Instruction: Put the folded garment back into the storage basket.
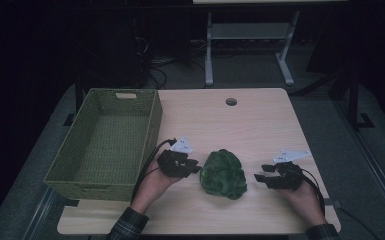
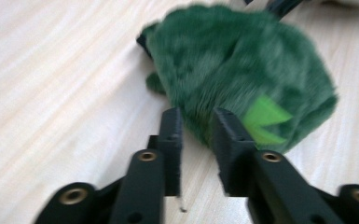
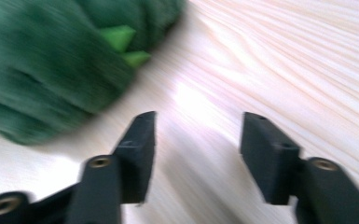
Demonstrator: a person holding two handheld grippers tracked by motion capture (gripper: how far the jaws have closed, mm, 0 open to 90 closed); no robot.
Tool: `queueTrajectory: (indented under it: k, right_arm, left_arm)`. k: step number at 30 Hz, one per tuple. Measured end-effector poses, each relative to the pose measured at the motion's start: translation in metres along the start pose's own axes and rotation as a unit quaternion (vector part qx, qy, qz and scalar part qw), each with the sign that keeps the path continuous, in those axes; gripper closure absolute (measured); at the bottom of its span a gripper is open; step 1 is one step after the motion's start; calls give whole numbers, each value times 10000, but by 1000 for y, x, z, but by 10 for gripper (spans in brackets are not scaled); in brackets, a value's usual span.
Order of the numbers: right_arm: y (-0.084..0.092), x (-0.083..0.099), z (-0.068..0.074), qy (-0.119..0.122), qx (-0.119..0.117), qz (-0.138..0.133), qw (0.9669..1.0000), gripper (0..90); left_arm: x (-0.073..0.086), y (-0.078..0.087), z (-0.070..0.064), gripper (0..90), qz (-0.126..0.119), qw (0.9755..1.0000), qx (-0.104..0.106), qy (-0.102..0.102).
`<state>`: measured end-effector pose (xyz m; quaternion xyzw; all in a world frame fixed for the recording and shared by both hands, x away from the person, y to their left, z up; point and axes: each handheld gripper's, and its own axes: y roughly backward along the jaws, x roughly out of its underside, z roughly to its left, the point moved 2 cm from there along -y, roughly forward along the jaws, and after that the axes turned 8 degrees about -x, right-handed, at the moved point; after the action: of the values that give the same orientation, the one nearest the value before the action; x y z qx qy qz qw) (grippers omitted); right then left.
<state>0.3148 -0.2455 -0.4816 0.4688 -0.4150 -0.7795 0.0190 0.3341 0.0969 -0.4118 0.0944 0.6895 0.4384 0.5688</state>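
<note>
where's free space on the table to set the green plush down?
Bare tabletop runs from the green plush back to the cable hole, right of the wicker basket. The basket floor is bare too. Crowded: the front strip, left gripper and right gripper flanking the plush.

A fixed camera above the person's side is looking forward and down over the whole table (image 1: 260,120), basket (image 1: 105,142) included. Two gripper cameras are riding low and close, each looking along its own black jaws from opposite sides, both taking in the green plush toy (image 1: 223,175) (image 2: 242,70) (image 3: 51,65).
</note>
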Motion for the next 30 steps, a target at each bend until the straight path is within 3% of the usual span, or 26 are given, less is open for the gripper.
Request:
queueTrajectory:
  k: [4,7,9,16,19,30]
  right_arm:
    - [-1,5,-6,-33,398,197,9990,270]
    - [-3,5,-9,2,542,228,9983,193]
    - [-6,6,-10,-40,634,214,9978,120]
    - [-8,10,-14,-86,690,-17,9976,61]
    - [-8,10,-14,-90,691,-17,9976,61]
    - [-9,10,-14,-94,702,-16,9975,61]
  left_arm:
    - [-13,6,-1,524,16,9995,182,-239]
    - [-19,3,-5,420,80,9986,356,-379]
    - [-22,-2,-7,361,143,9973,508,-511]
    - [-29,-27,-18,159,527,9901,829,-999]
    - [-30,-38,-22,132,713,9866,879,-1176]
    - [-25,-66,-31,134,1131,9792,843,-1460]
